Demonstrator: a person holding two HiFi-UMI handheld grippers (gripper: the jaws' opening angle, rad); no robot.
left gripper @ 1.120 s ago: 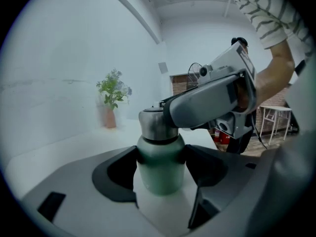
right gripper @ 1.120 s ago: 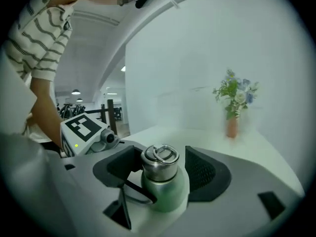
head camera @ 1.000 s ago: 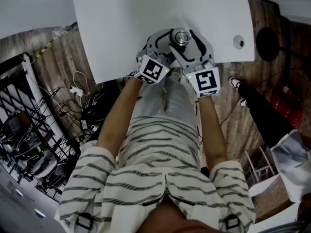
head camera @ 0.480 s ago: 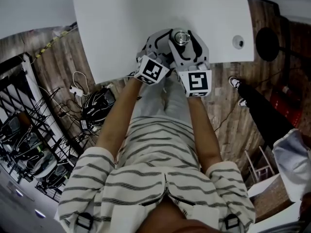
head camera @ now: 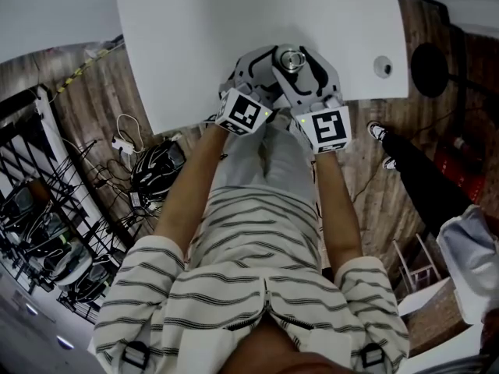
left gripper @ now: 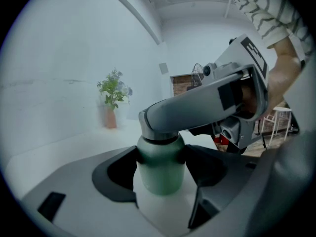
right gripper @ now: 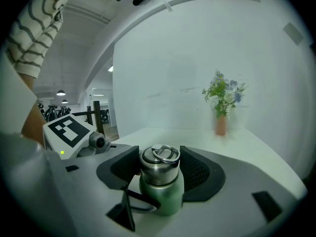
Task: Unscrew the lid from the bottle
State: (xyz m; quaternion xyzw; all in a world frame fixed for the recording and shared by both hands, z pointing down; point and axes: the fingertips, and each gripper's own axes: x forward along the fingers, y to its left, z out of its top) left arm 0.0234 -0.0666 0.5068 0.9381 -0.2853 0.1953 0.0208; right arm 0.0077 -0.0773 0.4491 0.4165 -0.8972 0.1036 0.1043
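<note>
Our left gripper view shows the left gripper (left gripper: 160, 158) clamped on the green bottle (left gripper: 159, 174) at the white table's (head camera: 234, 37) near edge, but there the right gripper (left gripper: 159, 126) hides the lid. Our right gripper view shows the steel lid (right gripper: 159, 166) gripped by jaws that have just been closing. It also shows a vase of flowers (right gripper: 221, 117) at the table's far side.

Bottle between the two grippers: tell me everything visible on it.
The bottle stands upright on the white table, near the edge closest to the person. It has a matte green body and a brushed steel lid, still on, with a metal ring on top. The left gripper clamps the green body. The right gripper, its fingers just closed in, grips the lid.
</note>
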